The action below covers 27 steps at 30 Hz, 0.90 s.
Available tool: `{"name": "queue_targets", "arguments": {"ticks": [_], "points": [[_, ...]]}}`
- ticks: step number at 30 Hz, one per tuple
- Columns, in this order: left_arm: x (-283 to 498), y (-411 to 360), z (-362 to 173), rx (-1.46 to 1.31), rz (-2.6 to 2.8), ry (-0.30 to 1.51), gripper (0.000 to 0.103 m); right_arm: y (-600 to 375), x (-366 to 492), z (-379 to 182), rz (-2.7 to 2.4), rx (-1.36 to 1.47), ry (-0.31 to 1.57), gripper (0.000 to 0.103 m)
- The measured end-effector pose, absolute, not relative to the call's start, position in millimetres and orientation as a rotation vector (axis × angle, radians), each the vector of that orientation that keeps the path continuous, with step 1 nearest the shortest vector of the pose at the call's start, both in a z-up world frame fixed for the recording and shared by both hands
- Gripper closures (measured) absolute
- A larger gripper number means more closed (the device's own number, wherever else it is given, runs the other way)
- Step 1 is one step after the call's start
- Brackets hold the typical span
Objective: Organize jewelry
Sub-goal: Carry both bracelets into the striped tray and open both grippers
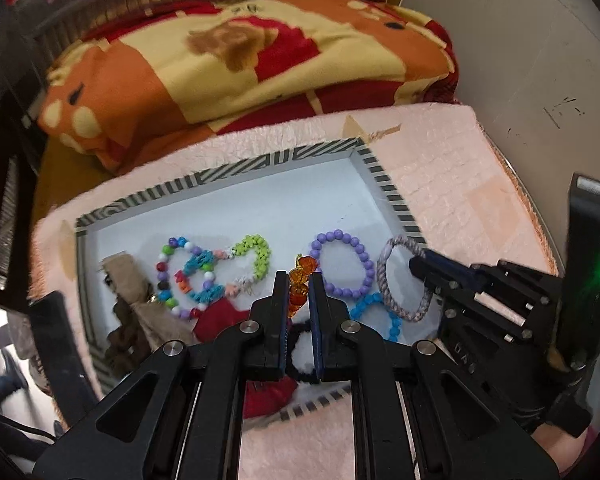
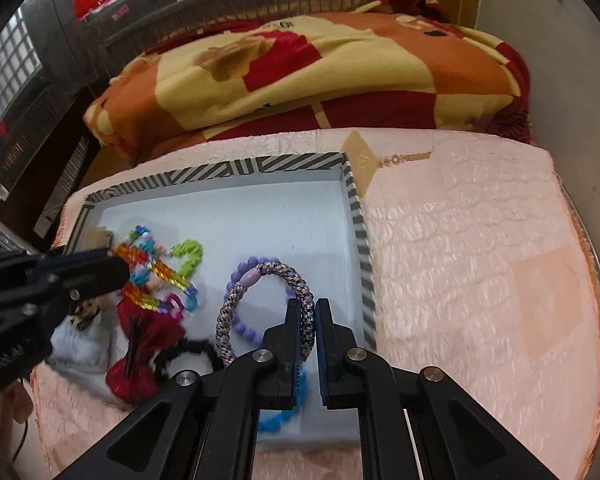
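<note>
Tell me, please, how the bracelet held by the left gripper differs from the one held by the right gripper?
The left gripper pinches an amber bead bracelet of glossy, see-through orange beads; the right gripper pinches a grey braided cord bracelet, matte and woven, with one lilac bead. The amber bracelet hangs bunched and narrow; the cord bracelet keeps an open loop. Both are above the striped tray.

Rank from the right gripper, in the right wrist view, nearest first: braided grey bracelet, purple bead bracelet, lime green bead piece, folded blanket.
1. braided grey bracelet: clamped in the right gripper.
2. purple bead bracelet: just behind it on the tray floor.
3. lime green bead piece: farther left in the tray.
4. folded blanket: beyond the tray, at the back.
</note>
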<state>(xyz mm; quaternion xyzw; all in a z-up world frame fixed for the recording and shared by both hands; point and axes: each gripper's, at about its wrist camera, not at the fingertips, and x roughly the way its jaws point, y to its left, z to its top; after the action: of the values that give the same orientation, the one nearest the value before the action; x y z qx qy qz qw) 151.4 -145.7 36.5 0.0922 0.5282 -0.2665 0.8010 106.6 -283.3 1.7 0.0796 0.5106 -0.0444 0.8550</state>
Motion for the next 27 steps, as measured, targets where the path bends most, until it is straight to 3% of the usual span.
{"name": "queue_targets", "arguments": {"ticks": [8, 16, 18, 20, 23, 27], "points": [[200, -120, -16, 0.185, -0.465, 1.236, 0.095, -272, 164, -25, -0.081, 0.133, 1.136, 0.097], [210, -111, -32, 0.172, -0.404, 1.249, 0.093, -261, 202, -46, -0.077, 0.104, 1.160, 0.097], [210, -113, -31, 0.182, -0.394, 1.236, 0.084, -261, 204, -46, -0.079, 0.100, 1.161, 0.093], [208, -114, -30, 0.192, -0.388, 1.221, 0.069, -262, 205, -45, -0.084, 0.108, 1.163, 0.068], [204, -114, -25, 0.189, -0.377, 1.193, 0.057, -264, 195, -39, -0.079, 0.134, 1.142, 0.065], [195, -111, -17, 0.177, -0.356, 1.171, 0.053, -265, 173, -26, -0.080, 0.169, 1.109, 0.065]]}}
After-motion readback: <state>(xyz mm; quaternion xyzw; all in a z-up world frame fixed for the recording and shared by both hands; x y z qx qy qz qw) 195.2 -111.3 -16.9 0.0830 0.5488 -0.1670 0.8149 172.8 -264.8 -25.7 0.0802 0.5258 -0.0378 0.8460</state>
